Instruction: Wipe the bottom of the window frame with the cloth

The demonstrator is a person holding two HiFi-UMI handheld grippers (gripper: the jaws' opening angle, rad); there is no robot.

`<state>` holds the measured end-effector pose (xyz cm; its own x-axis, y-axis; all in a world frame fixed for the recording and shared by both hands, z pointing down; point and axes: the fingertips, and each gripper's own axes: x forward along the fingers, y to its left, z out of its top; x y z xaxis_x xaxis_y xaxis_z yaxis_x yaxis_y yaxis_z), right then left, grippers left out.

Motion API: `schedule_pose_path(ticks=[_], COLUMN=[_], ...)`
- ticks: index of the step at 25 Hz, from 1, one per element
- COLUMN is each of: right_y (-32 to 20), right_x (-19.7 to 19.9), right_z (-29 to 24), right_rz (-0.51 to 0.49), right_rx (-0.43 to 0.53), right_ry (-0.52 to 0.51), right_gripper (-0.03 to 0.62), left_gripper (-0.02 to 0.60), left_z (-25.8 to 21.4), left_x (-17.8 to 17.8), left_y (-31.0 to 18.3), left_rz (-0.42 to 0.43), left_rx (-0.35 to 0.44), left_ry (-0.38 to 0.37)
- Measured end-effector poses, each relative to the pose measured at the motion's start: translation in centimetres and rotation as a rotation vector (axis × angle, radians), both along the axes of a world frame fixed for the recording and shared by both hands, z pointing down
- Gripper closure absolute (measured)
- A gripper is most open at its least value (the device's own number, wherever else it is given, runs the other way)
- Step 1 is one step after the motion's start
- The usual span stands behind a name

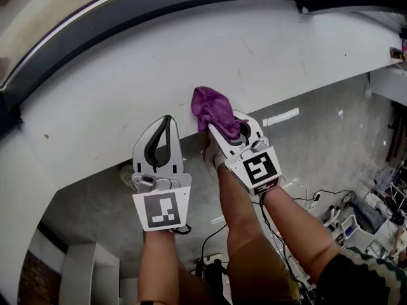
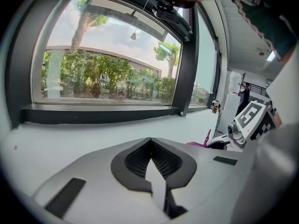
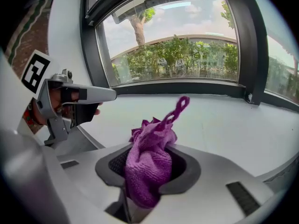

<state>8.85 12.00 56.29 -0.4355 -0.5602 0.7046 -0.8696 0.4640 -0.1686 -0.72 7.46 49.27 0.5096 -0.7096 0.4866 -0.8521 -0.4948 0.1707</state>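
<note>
Gripping the purple cloth in a bunched wad, the right gripper hovers over the white sill, its 2 jaws clamped on the fabric with a loose loop sticking out in front. The left gripper sits just beside it, jaws shut tip to tip with nothing between them. The dark bottom rail of the window frame runs along the sill's far edge, well apart from the cloth, so wiping looks not yet begun. The risk, I judge, lies in the bunching (little fabric sits ahead of the jaws): pressed along the rail, the wad may drag out of the grip, or hard jaw tips may scrape the frame.
</note>
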Motion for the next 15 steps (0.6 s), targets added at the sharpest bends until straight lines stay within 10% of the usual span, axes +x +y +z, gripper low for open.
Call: schedule_pose_path(ticks=[15], right_y=[0.4], right_x=[-8.0], right_z=[0.1], right_rz=[-0.13], right_rx=[-0.029], right_ry=[0.003], right_gripper=[0.442], left_gripper=[0.578], left_z=[-0.4], left_x=[-8.2], left_y=[1.0], left_rz=[-0.122], left_rx=[-0.011], left_ry=[0.004])
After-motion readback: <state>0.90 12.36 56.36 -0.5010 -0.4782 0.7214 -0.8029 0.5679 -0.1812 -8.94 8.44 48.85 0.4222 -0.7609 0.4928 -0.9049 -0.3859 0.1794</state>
